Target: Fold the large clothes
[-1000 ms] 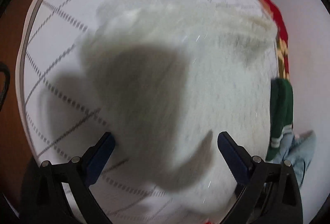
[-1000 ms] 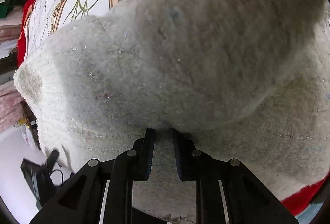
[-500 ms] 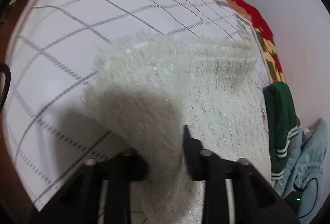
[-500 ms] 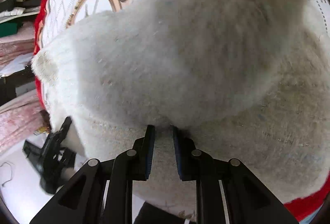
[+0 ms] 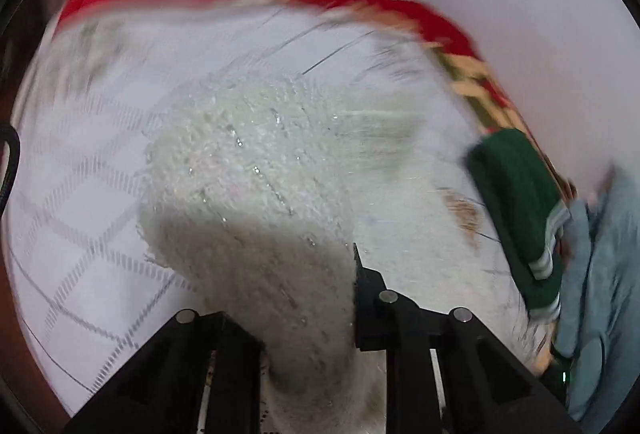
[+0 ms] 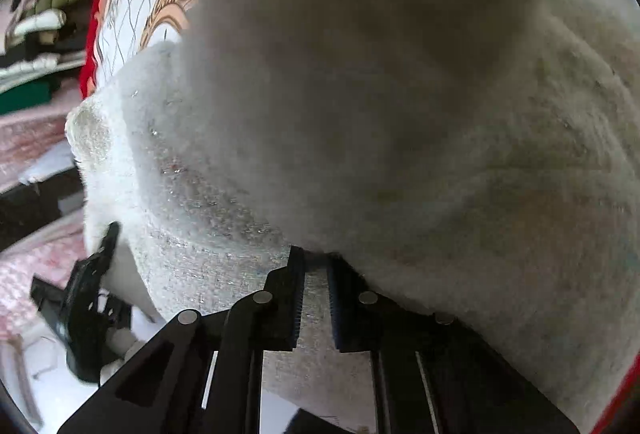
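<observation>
Between my left gripper's (image 5: 310, 274) jaws, which are closing on it, a fold of the fuzzy white sweater (image 5: 256, 170) rises toward twelve o'clock, draped over the white checked quilt (image 5: 80, 202). My right gripper (image 6: 316, 266) is clenching a flat edge of the same sweater, jaws closing tighter, with its bulk heaped from ten to three o'clock. At three o'clock in the left view lies a green garment (image 5: 516, 202), with pale blue cloth (image 5: 600, 274) just beyond it.
</observation>
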